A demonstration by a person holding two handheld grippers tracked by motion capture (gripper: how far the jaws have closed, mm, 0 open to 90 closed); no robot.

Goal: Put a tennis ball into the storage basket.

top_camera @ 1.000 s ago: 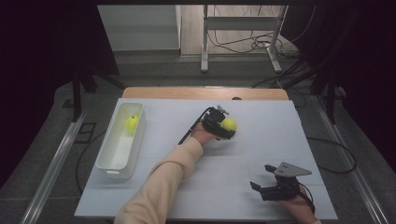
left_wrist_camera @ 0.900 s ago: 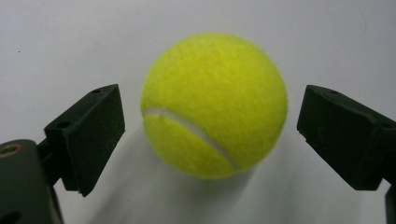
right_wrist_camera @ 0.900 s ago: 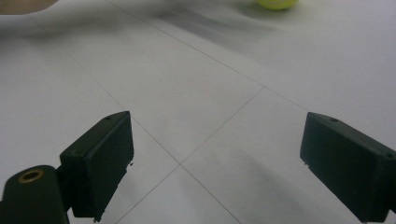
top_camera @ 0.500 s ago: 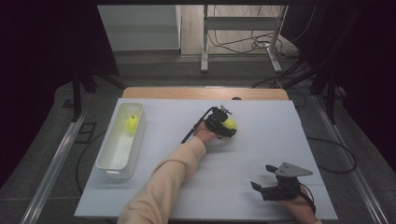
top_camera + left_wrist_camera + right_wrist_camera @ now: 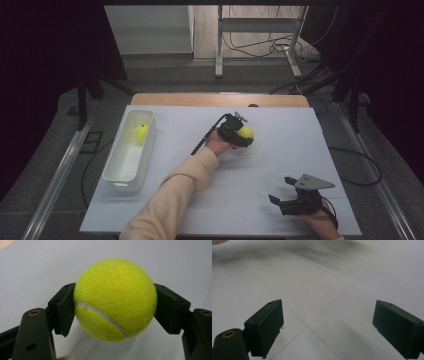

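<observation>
Felt bulges a little against both pads of the left gripper [image 5: 115,315], whose jaws have just been closing and are now clamped on the tennis ball [image 5: 115,300] at about its widest line, near the middle of the tabletop [image 5: 280,150], a little toward its far edge. From where I stand, the step in hand looks like carrying this ball over to the white bin [image 5: 116,170] at the left side, where a second yellow ball [image 5: 140,132] already lies at the far end. To do it well, I would lift straight up first so the ball clears the surface, keep the squeeze even so the round shape does not squirt out sideways, and travel level until it is over the bin's open top before letting go low, so it does not bounce back out. Compared with a second ago, the ball has barely shifted and the hand sits in almost the same spot; the change is the grip, loose around it then and tight now. The right gripper [image 5: 289,201] rests near the front right corner as before, jaws apart, nothing between them.
</observation>
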